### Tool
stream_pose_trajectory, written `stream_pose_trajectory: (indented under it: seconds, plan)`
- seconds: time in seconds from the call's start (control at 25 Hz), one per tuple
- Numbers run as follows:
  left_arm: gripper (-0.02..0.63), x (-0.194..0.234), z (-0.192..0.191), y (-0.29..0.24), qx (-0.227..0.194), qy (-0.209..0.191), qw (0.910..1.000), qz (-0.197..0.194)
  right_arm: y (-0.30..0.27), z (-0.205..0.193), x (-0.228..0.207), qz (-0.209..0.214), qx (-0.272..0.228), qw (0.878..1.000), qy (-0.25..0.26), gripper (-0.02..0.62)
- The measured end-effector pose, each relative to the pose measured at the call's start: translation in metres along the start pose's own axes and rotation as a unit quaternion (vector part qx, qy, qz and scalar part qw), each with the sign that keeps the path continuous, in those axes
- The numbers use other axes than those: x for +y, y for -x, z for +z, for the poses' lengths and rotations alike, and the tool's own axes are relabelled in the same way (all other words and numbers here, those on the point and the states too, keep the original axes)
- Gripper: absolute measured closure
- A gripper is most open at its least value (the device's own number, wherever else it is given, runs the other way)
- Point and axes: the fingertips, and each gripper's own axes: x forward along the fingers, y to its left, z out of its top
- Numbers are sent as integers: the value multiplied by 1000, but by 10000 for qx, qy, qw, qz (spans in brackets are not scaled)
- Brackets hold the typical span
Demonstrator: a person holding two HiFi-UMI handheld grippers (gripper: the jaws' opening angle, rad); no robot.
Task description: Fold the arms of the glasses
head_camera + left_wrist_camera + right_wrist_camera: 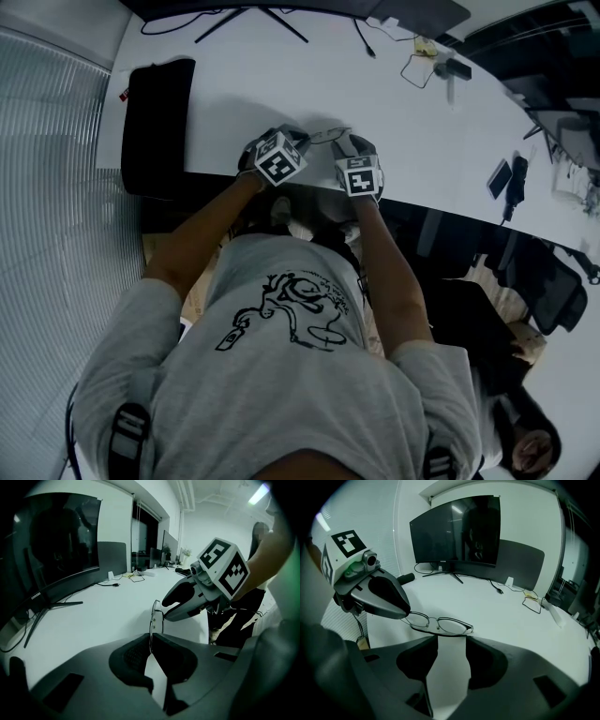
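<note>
Near lower centre, left gripper (151,639) pinches the glasses (440,624); right gripper (452,638) gapes wide; clamping a lens could twist them loose.

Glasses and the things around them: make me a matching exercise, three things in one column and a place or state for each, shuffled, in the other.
1. glasses
2. monitor
3. right gripper

A. jaws apart, gripping nothing
B. pinched at one end by the left gripper
C. standing at the back of the desk

Pairs: 1-B, 2-C, 3-A.
</note>
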Motion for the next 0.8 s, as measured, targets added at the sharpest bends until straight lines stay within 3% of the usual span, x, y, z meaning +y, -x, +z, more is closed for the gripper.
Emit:
stream_pose_trajectory:
  seconds: [0.56, 0.8]
  plan:
    - [569, -21, -4, -13, 368, -1246, 9899, 570, 18, -22, 1, 283, 25, 9992, -295, 415]
    - [569, -34, -6, -17, 390, -1287, 9898, 479, 41, -23, 1, 298, -197, 9985, -415, 465]
